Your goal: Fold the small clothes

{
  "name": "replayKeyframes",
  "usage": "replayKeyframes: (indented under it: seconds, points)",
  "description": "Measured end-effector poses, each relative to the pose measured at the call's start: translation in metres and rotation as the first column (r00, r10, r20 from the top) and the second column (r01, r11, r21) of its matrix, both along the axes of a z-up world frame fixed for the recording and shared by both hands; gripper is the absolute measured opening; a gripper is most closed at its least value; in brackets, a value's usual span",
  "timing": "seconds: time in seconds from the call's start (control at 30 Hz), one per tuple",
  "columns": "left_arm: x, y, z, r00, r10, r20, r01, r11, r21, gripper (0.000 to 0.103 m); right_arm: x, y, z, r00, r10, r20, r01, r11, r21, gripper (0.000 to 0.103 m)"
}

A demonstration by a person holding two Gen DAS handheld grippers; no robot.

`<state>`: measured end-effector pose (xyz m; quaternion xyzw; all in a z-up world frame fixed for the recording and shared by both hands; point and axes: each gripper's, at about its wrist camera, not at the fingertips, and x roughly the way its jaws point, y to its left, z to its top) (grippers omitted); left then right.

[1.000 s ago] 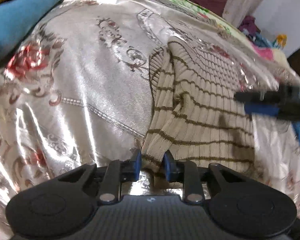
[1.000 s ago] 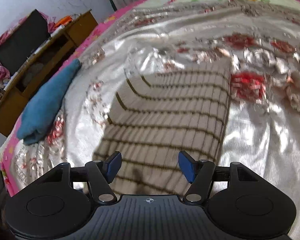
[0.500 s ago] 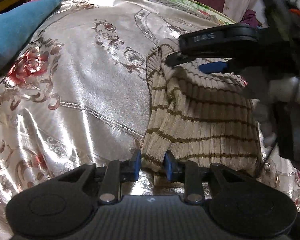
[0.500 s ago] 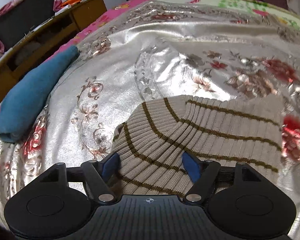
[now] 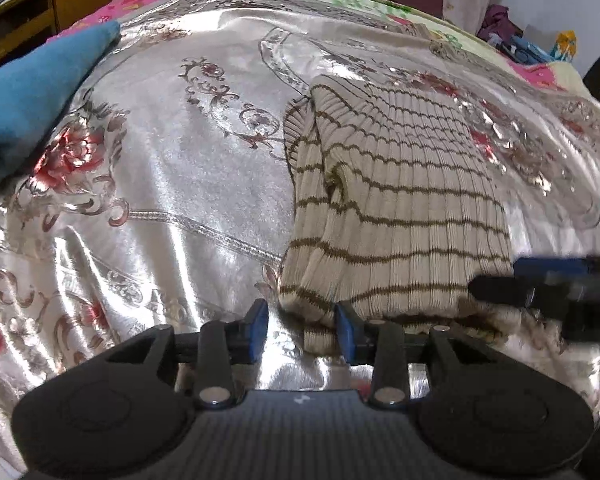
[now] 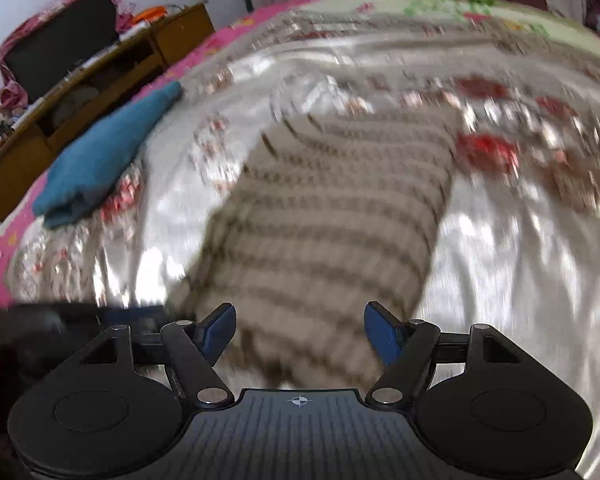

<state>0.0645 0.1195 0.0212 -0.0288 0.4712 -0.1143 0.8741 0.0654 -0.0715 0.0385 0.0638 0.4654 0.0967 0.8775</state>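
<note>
A cream ribbed sweater [image 5: 400, 208] with thin brown stripes lies folded on the shiny silver floral bedspread [image 5: 172, 184]. My left gripper [image 5: 301, 330] is at its near left corner with the jaws opening. The sweater's edge lies between them beside the right pad, and the left pad stands clear of it. In the blurred right wrist view, my right gripper [image 6: 300, 332] hangs open just over the sweater's [image 6: 332, 216] near end, holding nothing. One of its fingers [image 5: 512, 284] reaches in at the sweater's near right corner.
A folded blue cloth [image 5: 32, 92] lies at the bedspread's left side, also seen as a blue cloth [image 6: 104, 160] in the right wrist view. A wooden cabinet [image 6: 100, 76] stands beyond the bed's left edge. Pink and green bedding lies at the far end.
My left jaws have widened and released the sweater's corner. The right gripper has swung from over the sweater's far end back to its near right corner, its view now blurred.
</note>
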Motion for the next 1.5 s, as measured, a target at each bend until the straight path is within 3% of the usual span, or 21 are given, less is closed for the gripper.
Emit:
replayKeyframes:
  seconds: [0.23, 0.7, 0.87, 1.2, 1.4, 1.5]
  points:
    - [-0.002, -0.005, -0.003, 1.0, -0.005, -0.01, 0.006, 0.999, 0.046, 0.044, 0.0, -0.01, -0.029, 0.995, -0.065, -0.074, 0.068, 0.997, 0.032, 0.073]
    - [-0.025, -0.015, 0.007, 1.0, -0.024, -0.005, 0.024, 0.996, 0.082, 0.058, -0.039, 0.004, -0.001, 0.997, -0.072, -0.011, 0.072, 0.995, 0.062, 0.073]
    - [-0.029, -0.012, 0.017, 0.999, -0.014, 0.028, 0.012, 0.997, 0.074, 0.06, -0.036, -0.014, -0.002, 0.991, -0.133, -0.021, 0.134, 0.985, 0.104, 0.074]
    - [0.011, -0.016, 0.038, 0.992, -0.03, 0.123, 0.022, 0.998, 0.062, 0.061, -0.003, -0.069, 0.005, 0.957, -0.29, -0.006, 0.279, 0.915, 0.293, 0.082]
    - [0.049, -0.016, 0.025, 0.994, -0.039, 0.102, 0.044, 0.998, -0.054, 0.061, 0.04, -0.087, -0.023, 0.945, -0.315, -0.087, 0.322, 0.845, 0.426, 0.084]
    - [0.058, -0.017, 0.011, 0.996, -0.043, 0.079, 0.047, 0.998, -0.048, 0.061, 0.053, -0.083, -0.042, 0.945, -0.293, -0.143, 0.325, 0.812, 0.485, 0.089]
